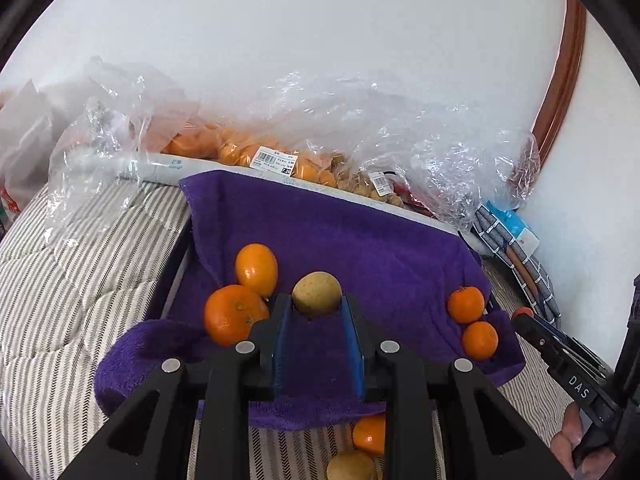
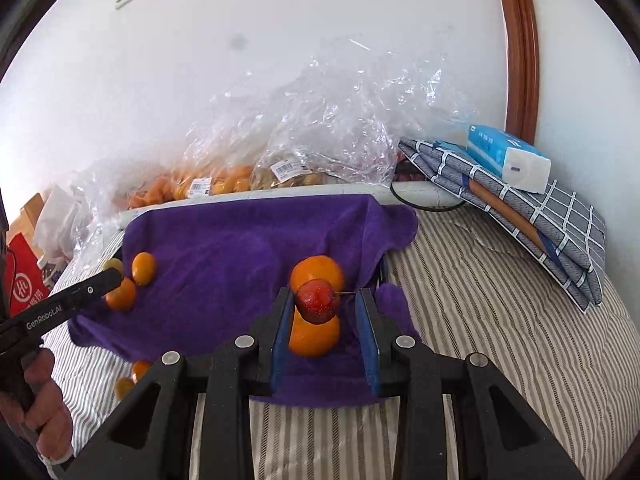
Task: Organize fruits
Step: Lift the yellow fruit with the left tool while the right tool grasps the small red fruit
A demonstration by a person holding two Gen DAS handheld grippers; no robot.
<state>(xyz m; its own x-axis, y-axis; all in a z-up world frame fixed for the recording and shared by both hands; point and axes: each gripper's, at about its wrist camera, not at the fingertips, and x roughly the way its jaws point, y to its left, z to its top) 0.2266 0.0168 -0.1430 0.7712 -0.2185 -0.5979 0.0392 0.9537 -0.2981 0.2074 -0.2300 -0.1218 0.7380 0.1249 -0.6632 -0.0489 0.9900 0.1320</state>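
Yellow-brown fruit (image 1: pixel 317 293): you hold it clamped at the fingertips of your left gripper (image 1: pixel 317 312), above the purple towel (image 1: pixel 360 240).
Red fruit (image 2: pixel 318 301): it sits between the blue pads of your right gripper (image 2: pixel 326 308). The left pad touches it; a gap seems to show on the right, so contact there is uncertain, though the fingers stand at their closest.
Oranges on towel: two (image 1: pixel 256 268) lie to the left of your left gripper, two small ones (image 1: pixel 466 304) at the towel's right edge.
Stray fruit: an orange (image 1: pixel 370 434) and a yellowish fruit (image 1: pixel 350 466) lie off the towel on the striped bedding (image 1: pixel 60 280).
Risk, grip: both fruits are round and held at the tips; a tilt or jolt could let either roll out.
Risk, surface: the towel sags and slopes; anything set near its edge could roll onto the bedding.
Writing: "DAS" on the right gripper's body, "GenRobot.AI" on the left's.
Labels: barcode stickers on the plastic bags (image 1: pixel 276 160) of fruit; the print is too small to read.
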